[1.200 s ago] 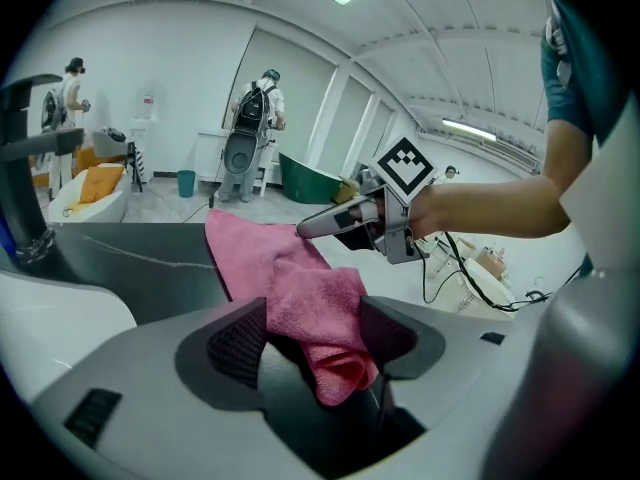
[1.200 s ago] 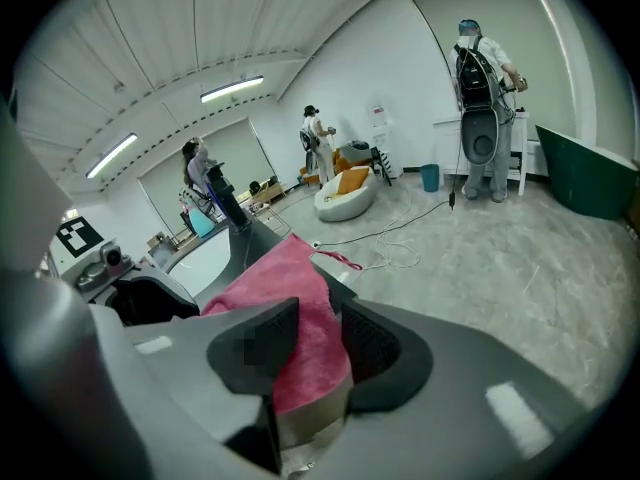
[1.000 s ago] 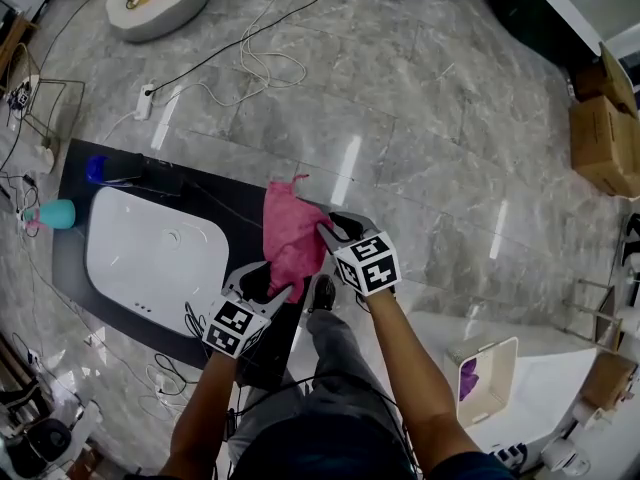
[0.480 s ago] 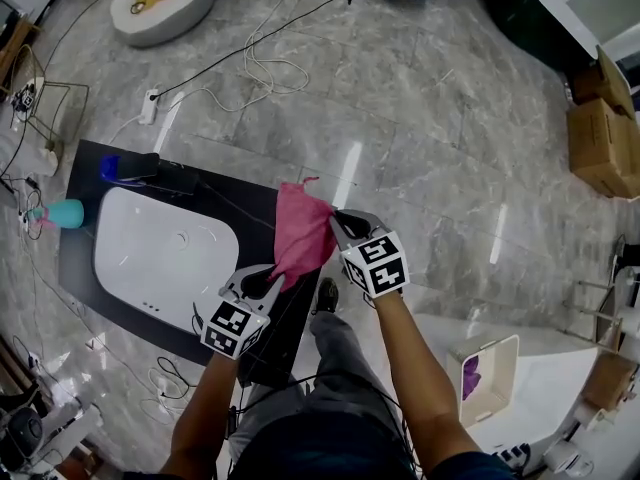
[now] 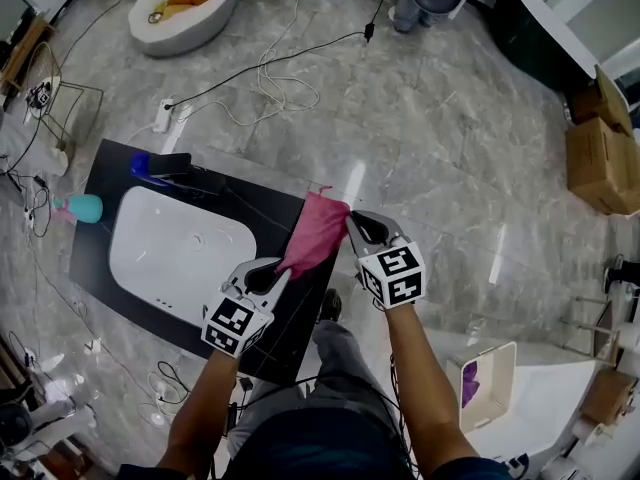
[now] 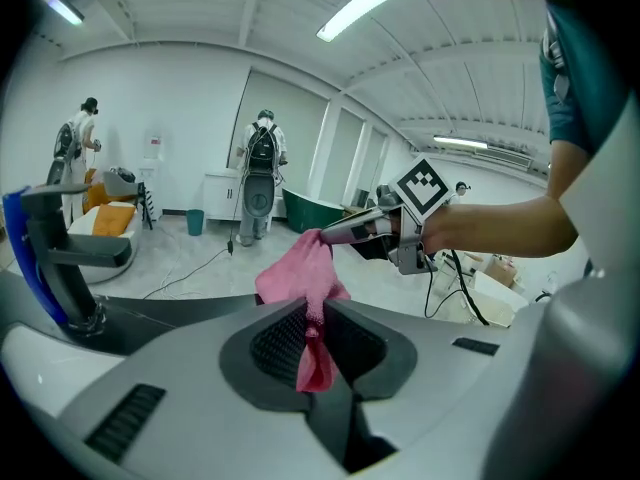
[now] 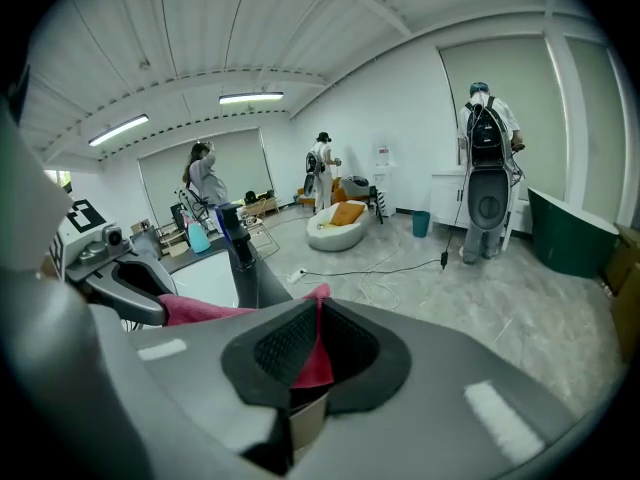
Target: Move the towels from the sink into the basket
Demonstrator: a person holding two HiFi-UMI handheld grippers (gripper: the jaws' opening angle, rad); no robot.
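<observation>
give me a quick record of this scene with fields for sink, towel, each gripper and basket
sink: white basin, no towel seen in it
towel: pink, lifted and stretched in the air to the right of the sink
left gripper: jaws just closed, shut on the towel's near end
right gripper: jaws just closed, shut on the towel's far corner
basket: white, at lower right of the head view, purple cloth inside
task: towel not yet in basket
</observation>
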